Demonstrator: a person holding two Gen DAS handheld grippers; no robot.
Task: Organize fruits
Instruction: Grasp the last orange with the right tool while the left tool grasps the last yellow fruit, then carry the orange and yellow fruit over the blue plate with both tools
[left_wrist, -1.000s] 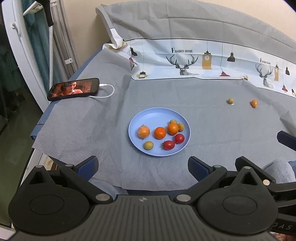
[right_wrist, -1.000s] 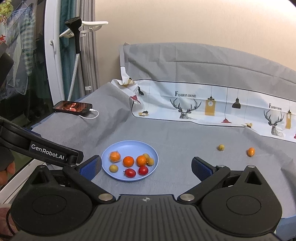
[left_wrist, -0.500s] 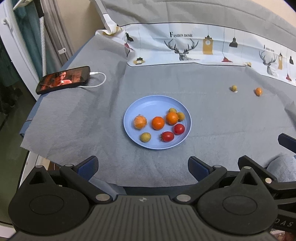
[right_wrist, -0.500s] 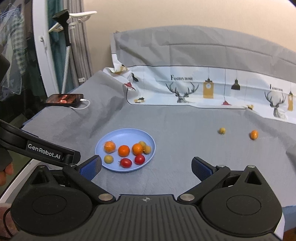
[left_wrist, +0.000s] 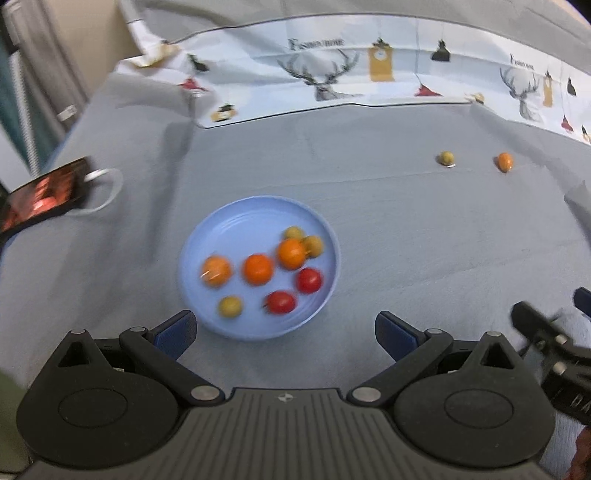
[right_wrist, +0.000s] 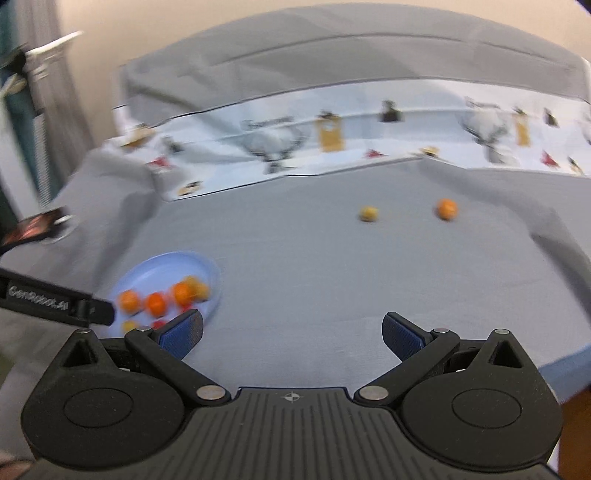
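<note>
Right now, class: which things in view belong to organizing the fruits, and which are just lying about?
Belongs to the job:
blue plate
fruits on the plate
loose yellow fruit
loose orange fruit

Just lying about:
phone
white cable
printed cloth

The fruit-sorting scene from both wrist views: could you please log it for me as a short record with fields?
surface: grey cloth with a printed deer border at the back
plate: blue plate on the cloth, near the left gripper
fruits on plate: eight; three orange, two red, three yellowish
loose fruits: yellowish fruit and orange fruit on the cloth, apart from each other, far from the plate
left gripper: open, holding nothing
right gripper: open, holding nothing
other: phone, screen lit, cable attached
</note>
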